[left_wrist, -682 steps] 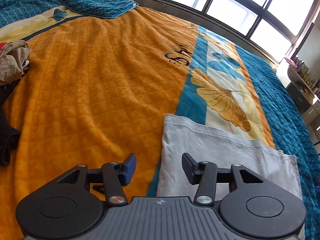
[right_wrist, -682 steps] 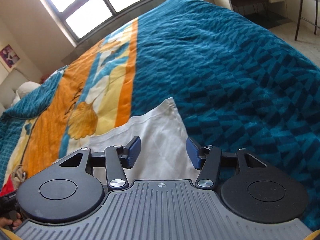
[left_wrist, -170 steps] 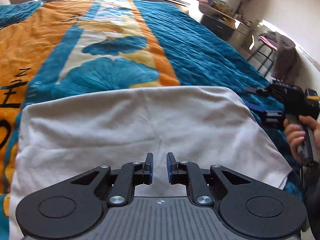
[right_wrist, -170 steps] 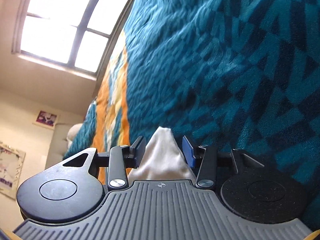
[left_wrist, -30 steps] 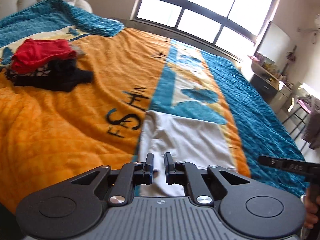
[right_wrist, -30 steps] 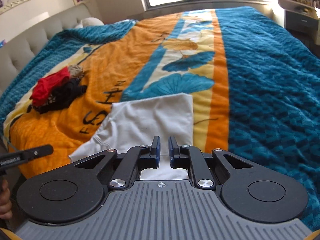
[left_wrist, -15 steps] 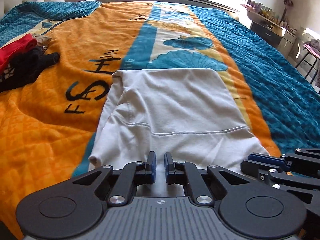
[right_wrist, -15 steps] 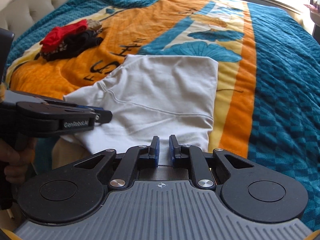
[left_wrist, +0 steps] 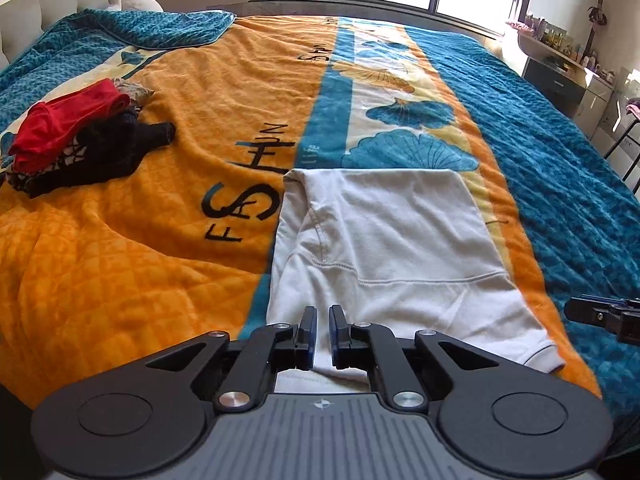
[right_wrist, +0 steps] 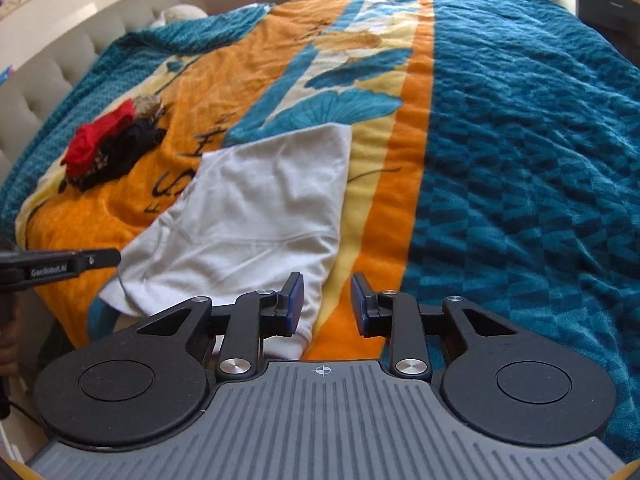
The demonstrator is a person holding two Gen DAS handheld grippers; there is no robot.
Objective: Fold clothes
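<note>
The left tongs point(left_wrist: 322, 334) are clenched on the near edge of the white hoodie point(left_wrist: 384, 236), a strip of cloth showing in the narrow gap between their blue pads, while the right tongs point(right_wrist: 326, 304) stand released just off the garment's near right corner, gripping nothing. The hoodie lies folded and flat on the bed's orange and teal blanket point(left_wrist: 140, 240), beside the black lettering. Well apart to the left sits a pile of red and black clothes point(left_wrist: 80, 136).

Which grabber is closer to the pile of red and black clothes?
Left. The left gripper is at the white garment's near edge, on the side toward the red and black clothes pile. The right gripper is beyond the garment's other side, farther from the pile.
</note>
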